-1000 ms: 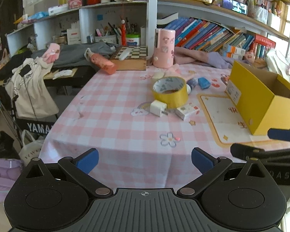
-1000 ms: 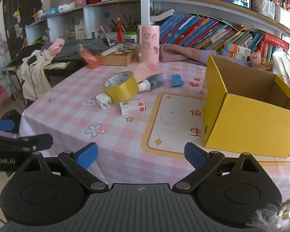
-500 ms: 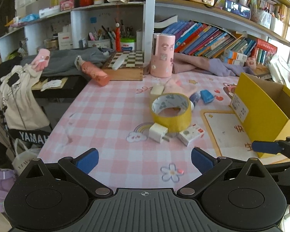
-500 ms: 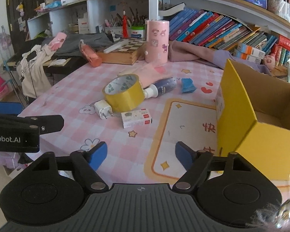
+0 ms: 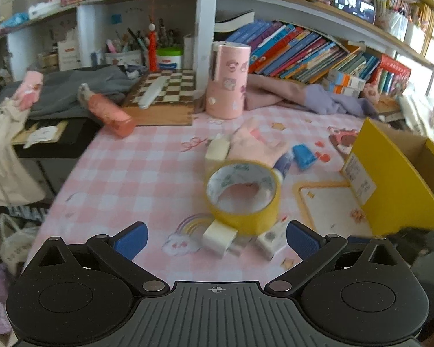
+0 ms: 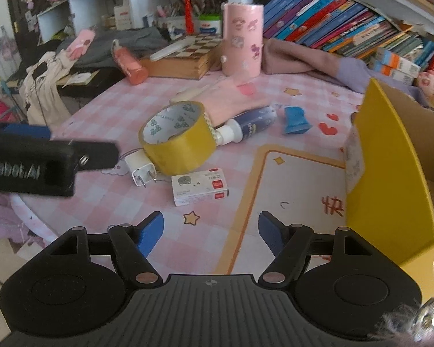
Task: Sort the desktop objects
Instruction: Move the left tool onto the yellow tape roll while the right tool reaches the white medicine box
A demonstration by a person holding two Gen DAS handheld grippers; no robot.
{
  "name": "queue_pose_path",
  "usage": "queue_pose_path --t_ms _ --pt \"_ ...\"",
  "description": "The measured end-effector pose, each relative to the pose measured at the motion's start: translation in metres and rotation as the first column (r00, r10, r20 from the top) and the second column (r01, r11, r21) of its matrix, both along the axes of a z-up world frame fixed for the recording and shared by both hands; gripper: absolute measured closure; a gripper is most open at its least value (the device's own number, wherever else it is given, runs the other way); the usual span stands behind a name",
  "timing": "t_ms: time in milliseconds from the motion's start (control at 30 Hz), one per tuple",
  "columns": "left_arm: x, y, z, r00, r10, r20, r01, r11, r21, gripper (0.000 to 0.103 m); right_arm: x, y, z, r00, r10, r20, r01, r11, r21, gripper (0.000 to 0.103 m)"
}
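Yellow tape roll (image 6: 178, 141) beside white charger (image 6: 139, 166), small box (image 6: 199, 186).

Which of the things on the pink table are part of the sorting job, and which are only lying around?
For the job: yellow tape roll, white charger plug, small white box, dark blue bottle, blue clip, yellow box as likely container.

Probably just lying about: chessboard, pink cylinder, orange bottle, books on the shelf, purple cloth.
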State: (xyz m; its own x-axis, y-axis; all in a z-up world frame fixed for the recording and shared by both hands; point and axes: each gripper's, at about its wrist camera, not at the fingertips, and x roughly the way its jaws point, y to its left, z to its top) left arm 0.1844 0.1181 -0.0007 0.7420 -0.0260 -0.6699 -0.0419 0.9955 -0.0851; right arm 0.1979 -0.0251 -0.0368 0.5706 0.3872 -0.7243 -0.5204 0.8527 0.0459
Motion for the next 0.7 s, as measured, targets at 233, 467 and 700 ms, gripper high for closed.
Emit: queue_pose_path --t_ms 233,467,700 --pt "0.046 -0.003 -0.010 0.996 -0.064 -0.066 0.066 0.997 0.026 0.000 0.025 0.016 -0.011 0.999 0.029 -0.030 -0.029 0.999 -0.018 0.030" --pt "0.082 -0.006 -0.025 0.982 -0.137 -0.128 0.140 0.990 0.013 0.000 0.043 0.028 -0.022 0.998 0.045 -0.052 -0.047 0.998 -0.030 0.030" --pt "0.101 -0.010 -0.036 0.972 -0.168 -0.162 0.170 0.985 -0.002 0.000 0.057 0.035 -0.030 0.996 0.055 -0.069 -0.058 0.997 -0.045 0.032"
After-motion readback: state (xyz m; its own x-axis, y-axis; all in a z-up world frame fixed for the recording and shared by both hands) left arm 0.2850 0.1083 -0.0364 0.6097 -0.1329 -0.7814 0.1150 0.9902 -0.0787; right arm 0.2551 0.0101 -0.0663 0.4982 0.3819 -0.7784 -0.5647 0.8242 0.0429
